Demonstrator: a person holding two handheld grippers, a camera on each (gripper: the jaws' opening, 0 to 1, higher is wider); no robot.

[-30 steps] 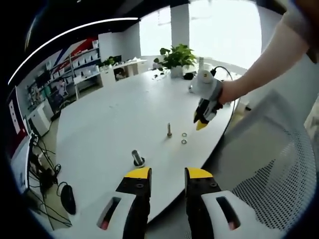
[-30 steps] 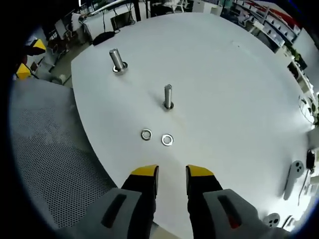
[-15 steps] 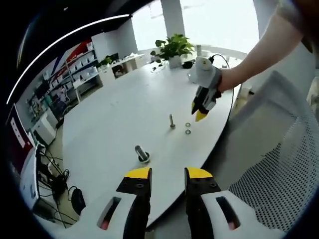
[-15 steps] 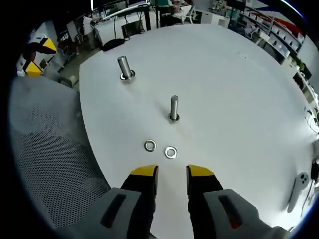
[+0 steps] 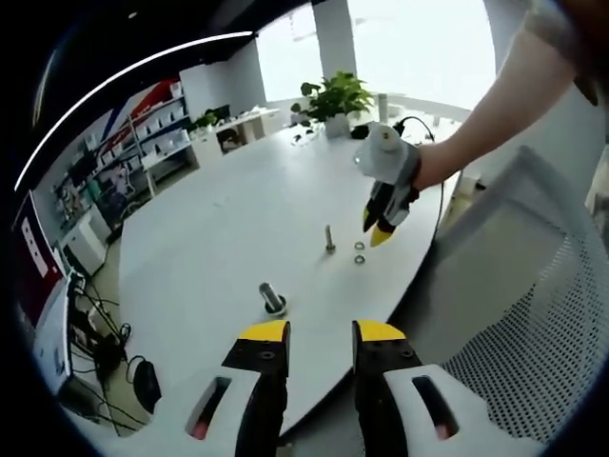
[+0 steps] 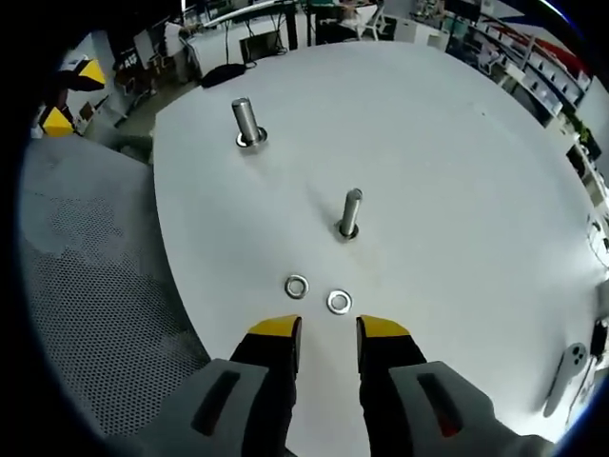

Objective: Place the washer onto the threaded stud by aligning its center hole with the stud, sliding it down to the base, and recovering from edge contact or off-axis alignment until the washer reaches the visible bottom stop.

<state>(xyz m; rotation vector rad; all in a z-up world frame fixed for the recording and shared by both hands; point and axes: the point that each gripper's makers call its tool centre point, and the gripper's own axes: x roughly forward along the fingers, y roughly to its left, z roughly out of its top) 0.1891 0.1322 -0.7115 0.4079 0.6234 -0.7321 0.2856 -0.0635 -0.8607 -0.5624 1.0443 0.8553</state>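
Your left view: two washers (image 5: 360, 252) too small to tell apart | stud (image 5: 329, 239) threads unreadable | your right view: bench (image 6: 457, 171) far edge cut off

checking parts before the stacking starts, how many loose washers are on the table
2. Left washer and right washer lie flat, side by side, between the right gripper and the nearer stud.

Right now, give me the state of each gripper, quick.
Left gripper: open, holding nothing, back from the table edge.
Right gripper: open, holding nothing, above the two washers on the table.
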